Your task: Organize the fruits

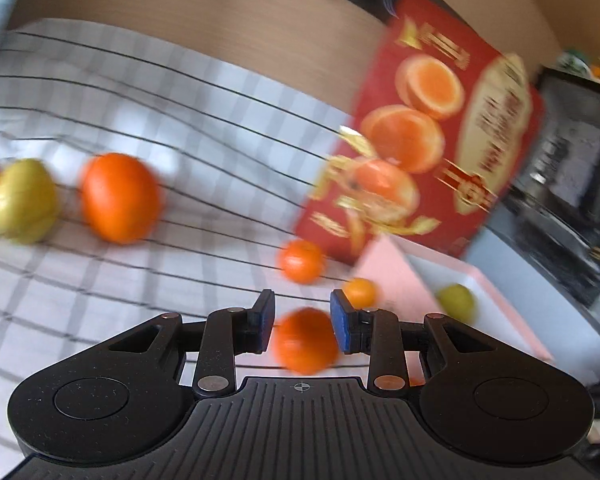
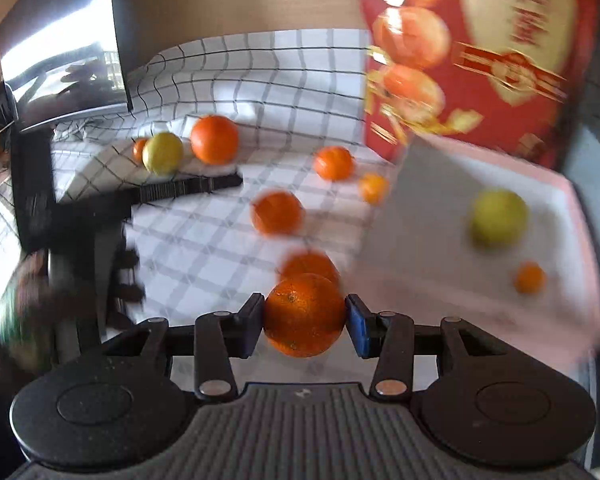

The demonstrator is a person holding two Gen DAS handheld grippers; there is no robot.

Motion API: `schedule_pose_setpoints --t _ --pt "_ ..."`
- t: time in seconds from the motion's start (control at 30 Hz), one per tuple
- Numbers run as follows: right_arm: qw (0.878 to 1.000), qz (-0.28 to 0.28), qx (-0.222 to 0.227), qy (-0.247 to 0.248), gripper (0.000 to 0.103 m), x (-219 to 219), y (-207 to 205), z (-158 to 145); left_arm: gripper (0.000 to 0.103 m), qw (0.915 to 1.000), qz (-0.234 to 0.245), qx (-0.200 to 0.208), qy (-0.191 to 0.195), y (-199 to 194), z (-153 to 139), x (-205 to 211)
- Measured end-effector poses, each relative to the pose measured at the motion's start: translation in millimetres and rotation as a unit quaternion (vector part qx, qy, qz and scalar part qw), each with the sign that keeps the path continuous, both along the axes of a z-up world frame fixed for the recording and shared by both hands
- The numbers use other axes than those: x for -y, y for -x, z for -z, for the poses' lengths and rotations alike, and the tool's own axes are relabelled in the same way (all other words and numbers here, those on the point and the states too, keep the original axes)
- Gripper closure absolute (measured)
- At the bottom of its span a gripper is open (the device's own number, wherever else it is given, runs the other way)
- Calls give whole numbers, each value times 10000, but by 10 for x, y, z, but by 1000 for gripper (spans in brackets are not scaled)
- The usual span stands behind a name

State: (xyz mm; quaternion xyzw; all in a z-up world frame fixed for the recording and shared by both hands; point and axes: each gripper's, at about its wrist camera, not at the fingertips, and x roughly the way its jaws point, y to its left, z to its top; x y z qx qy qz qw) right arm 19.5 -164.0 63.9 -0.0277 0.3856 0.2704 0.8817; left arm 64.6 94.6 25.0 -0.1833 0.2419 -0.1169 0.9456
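Gripping | left tongs (image 1: 302, 322) closed on a small orange (image 1: 305, 340) | right tongs (image 2: 305, 320) closed across the middle of another orange (image 2: 305, 314), white box (image 2: 556, 184) ahead to their right | light, round, slick peel likely; squeeze gently at the widest part.

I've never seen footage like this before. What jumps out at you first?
First, the red box lid printed with halved oranges, propped up behind a pale box holding a yellow-green fruit. Then the right gripper clamped on an orange, and more oranges scattered over the checked cloth.
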Motion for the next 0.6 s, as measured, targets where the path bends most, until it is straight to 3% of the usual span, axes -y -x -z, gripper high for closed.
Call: schedule_pose_setpoints --t 0.2,0.37,0.6 --pt "9979 473 322 317 59 472 239 263 69 9930 935 -603 -388 -521 -263 562" --pt "9979 535 320 174 59 573 198 415 69 9864 640 -1339 -714 -1014 -214 859" --pt "9971 571 500 39 54 584 194 524 69 9855 339 -1640 -263 -1317 -4 889"
